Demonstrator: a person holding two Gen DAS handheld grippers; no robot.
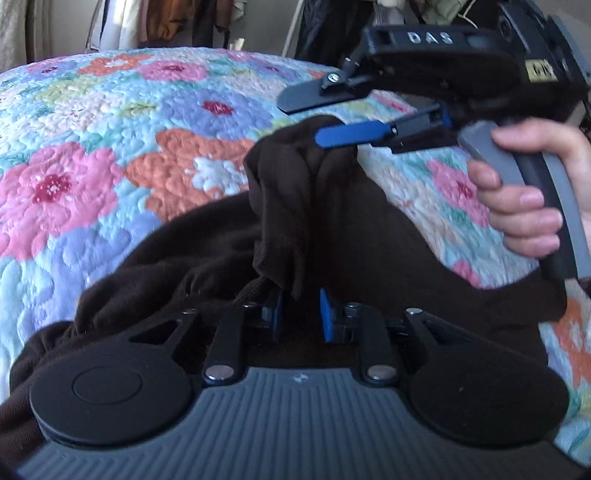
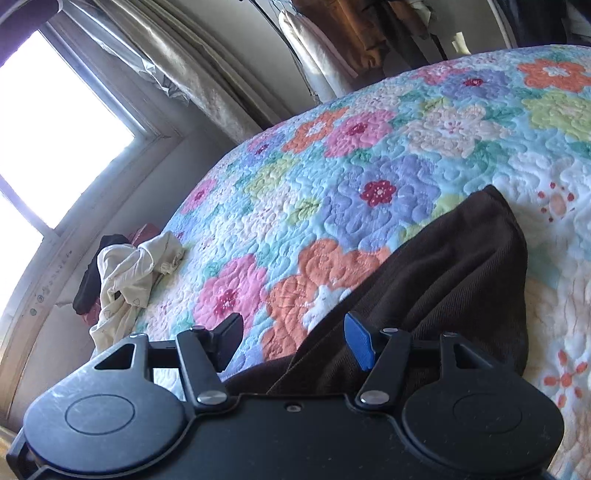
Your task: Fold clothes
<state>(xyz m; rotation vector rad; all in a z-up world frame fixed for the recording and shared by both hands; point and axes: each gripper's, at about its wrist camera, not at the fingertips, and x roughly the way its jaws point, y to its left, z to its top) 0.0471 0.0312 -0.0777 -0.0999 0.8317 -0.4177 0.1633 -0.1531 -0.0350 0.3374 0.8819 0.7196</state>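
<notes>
A dark brown garment (image 1: 332, 229) lies bunched on the floral quilt (image 1: 110, 147). My left gripper (image 1: 301, 314) has its jaws close together with a hanging fold of the brown cloth between them. My right gripper (image 1: 314, 118) shows in the left wrist view, held by a hand (image 1: 528, 192), jaws apart, above the raised peak of the cloth and not holding it. In the right wrist view the right gripper (image 2: 295, 339) is open, its blue finger (image 2: 360, 345) over a flat part of the brown garment (image 2: 443, 277).
A heap of cream and dark clothes (image 2: 122, 280) lies at the quilt's far left edge near a bright window (image 2: 48, 122). Curtains (image 2: 192, 66) and hanging clothes (image 1: 166, 18) stand beyond the bed.
</notes>
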